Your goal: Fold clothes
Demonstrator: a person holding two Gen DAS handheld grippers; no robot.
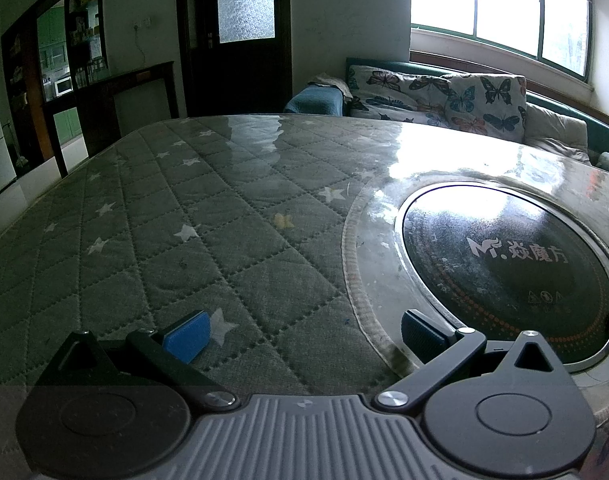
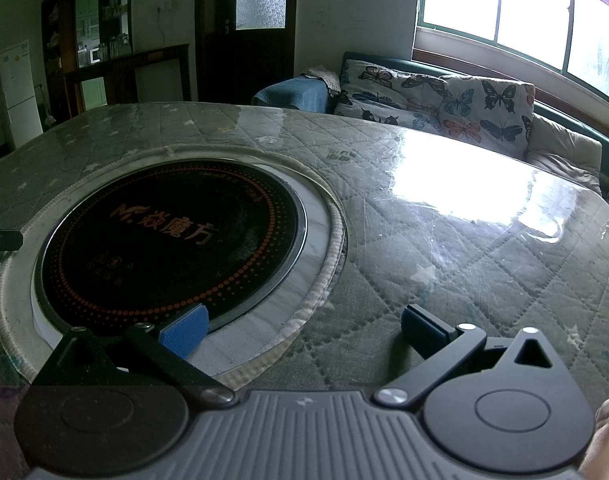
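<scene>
No garment shows in either view. My left gripper (image 1: 302,334) is open and empty, its blue pads (image 1: 186,336) wide apart just above the grey quilted star-pattern table cover (image 1: 164,220). My right gripper (image 2: 302,330) is open and empty too, its blue pads (image 2: 184,330) spread over the near edge of the round black cooktop (image 2: 172,240). A fingertip of the left gripper shows at the far left edge of the right wrist view (image 2: 0,239).
The black cooktop (image 1: 508,268) is set into the table middle inside a round trimmed cut-out. A clear glossy sheet covers the table. A sofa with butterfly cushions (image 1: 444,96) stands behind under the window. A dark door and shelves stand at the back left.
</scene>
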